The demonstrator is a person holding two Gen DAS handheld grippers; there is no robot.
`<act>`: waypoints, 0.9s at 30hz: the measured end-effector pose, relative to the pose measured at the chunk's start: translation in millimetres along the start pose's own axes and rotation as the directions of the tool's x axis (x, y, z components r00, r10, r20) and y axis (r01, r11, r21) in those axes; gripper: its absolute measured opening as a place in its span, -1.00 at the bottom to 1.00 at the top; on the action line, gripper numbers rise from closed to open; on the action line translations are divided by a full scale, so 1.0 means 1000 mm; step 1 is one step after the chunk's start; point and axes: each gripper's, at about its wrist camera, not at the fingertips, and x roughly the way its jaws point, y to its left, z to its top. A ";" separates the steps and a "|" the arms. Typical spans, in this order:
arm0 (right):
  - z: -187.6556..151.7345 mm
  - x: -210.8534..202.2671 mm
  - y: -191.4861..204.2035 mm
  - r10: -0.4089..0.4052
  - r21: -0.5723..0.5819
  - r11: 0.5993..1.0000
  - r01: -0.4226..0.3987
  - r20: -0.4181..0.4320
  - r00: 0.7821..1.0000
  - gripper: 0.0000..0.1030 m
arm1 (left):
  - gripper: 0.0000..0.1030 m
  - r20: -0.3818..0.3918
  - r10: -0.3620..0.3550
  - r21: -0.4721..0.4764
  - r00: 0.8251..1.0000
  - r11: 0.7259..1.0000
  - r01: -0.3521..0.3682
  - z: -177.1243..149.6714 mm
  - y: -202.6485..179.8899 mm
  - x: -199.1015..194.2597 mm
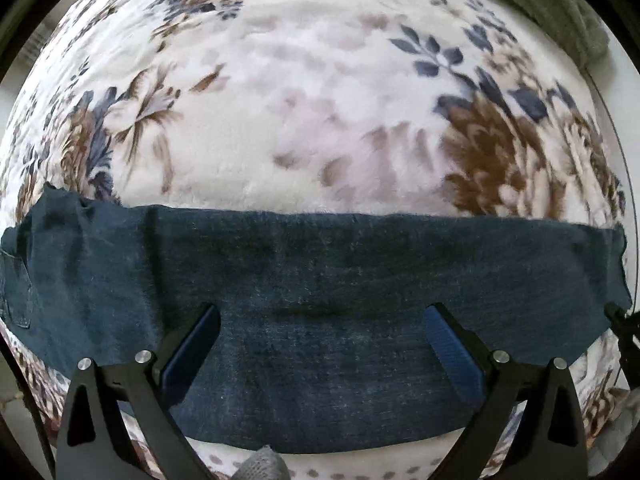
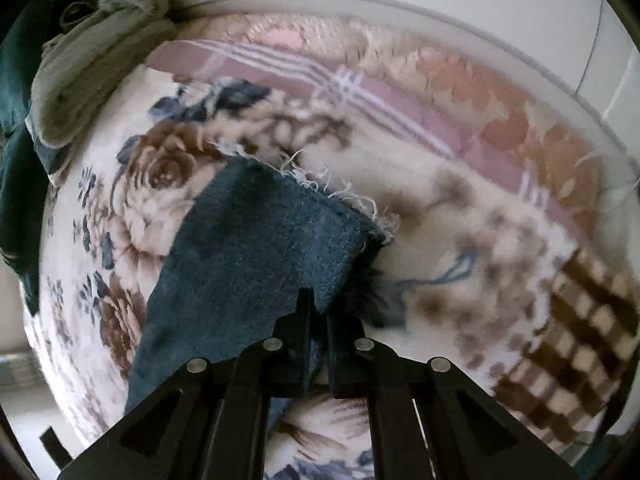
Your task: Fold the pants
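From my left gripper [image 1: 322, 332] I look straight down on the dark blue denim pants [image 1: 312, 280], which lie as a flat band across the cream fleece blanket with brown and blue flowers [image 1: 280, 120] that covers the bed. The left jaws stand wide apart, one blue pad on each side, with the denim below them and nothing clamped. The pants' far edge runs almost straight across the view; a stitched seam shows at their left end.

Through the right wrist view, my right gripper [image 2: 319, 316] has its jaws together, pinched on the side edge of the pants [image 2: 248, 256] a little below the frayed leg hem, whose white threads stick out at the top. The cloth runs from the jaws up to that hem and down to the lower left over the blanket [image 2: 460, 216].

A crumpled grey-green fleece garment [image 2: 92, 64] sits at the bed's far left corner, beside dark green cloth [image 2: 16, 128]. A pink striped sheet [image 2: 360, 92] lies beyond the blanket's edge.
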 end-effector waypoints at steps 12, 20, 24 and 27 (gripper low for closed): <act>0.019 0.021 -0.044 0.335 0.049 0.942 -0.333 -0.034 0.942 0.07 | 1.00 -0.070 -0.026 0.019 0.997 0.999 0.028 -0.025 -0.038 0.027; 0.027 0.041 -0.021 0.487 0.019 0.872 -0.489 0.062 0.871 0.01 | 1.00 -0.075 -0.026 0.032 0.997 0.999 0.028 -0.032 -0.049 0.030; 0.030 0.053 -0.018 0.497 0.042 0.865 -0.500 0.070 0.865 -0.28 | 1.00 -0.075 -0.025 0.032 0.997 0.999 0.027 -0.025 -0.042 0.046; 0.028 0.032 -0.015 0.448 -0.004 0.892 -0.452 0.131 0.884 -0.86 | 1.00 -0.070 -0.042 0.029 0.997 0.999 0.044 -0.024 -0.040 0.043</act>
